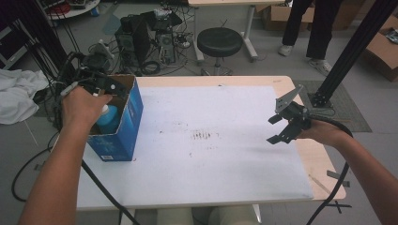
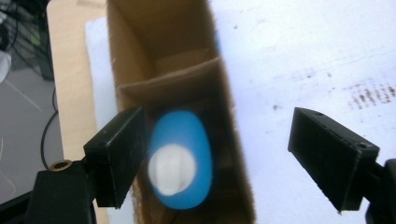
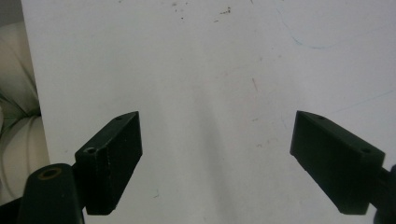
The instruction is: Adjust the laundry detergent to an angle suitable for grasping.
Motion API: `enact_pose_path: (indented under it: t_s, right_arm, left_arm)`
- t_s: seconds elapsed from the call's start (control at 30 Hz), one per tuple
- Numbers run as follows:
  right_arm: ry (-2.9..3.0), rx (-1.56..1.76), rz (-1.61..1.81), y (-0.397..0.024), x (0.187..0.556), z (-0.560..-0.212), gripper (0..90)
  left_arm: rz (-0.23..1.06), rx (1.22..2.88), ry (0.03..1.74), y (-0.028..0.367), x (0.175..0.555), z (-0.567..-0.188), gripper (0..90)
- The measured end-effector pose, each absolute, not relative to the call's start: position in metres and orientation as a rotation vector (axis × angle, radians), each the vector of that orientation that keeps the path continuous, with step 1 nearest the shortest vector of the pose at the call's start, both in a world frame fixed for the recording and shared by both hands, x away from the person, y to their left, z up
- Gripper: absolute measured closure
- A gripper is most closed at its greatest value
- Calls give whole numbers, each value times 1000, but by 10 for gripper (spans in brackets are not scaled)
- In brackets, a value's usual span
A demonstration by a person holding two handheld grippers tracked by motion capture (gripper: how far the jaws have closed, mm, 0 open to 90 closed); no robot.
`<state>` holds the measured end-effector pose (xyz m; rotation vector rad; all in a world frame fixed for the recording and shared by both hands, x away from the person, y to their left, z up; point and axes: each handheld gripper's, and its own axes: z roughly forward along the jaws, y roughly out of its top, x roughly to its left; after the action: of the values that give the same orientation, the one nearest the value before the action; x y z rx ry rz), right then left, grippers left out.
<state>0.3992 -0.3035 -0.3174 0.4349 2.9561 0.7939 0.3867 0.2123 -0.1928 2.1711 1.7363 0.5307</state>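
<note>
An open-topped blue cardboard box (image 1: 133, 117) stands at the left edge of the white sheet (image 1: 211, 159). Inside it sits a blue bottle (image 1: 109, 119) with a white cap. My left gripper (image 1: 105, 89) hangs over the box mouth. In the left gripper view its jaws (image 2: 219, 158) stand wide apart above the box (image 2: 173, 37), and the bottle (image 2: 182, 158) lies below them, close to the left jaw, with no pad pressing on it. My right gripper (image 1: 277, 129) hovers over the sheet's right edge. Its jaws (image 3: 217, 158) are open with only the bare sheet (image 3: 210, 70) beneath.
A black stool (image 1: 219, 41) and computer gear with cables (image 1: 145, 37) stand beyond the table's far edge. A black frame post (image 1: 347, 51) rises at the right, and a person's legs (image 1: 314, 28) show behind it. White cloth (image 1: 16, 93) lies off the left side.
</note>
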Motion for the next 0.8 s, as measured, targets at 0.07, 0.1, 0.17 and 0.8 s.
enact_pose_path:
  t_s: [0.07,0.1,0.17,0.8]
  right_arm:
    - [2956,436,795,-303,399,-317,165]
    - [2955,433,797,-303,399,-316,165]
    - [2954,435,800,-303,398,-315,165]
    - [2952,434,812,-298,397,-309,165]
  left_arm:
    - [547,2196,1693,207,387,-191,201]
    - [549,2203,1674,204,387,-190,197]
    - [554,2209,1660,201,386,-189,195]
    - [510,2423,1302,138,391,-187,175]
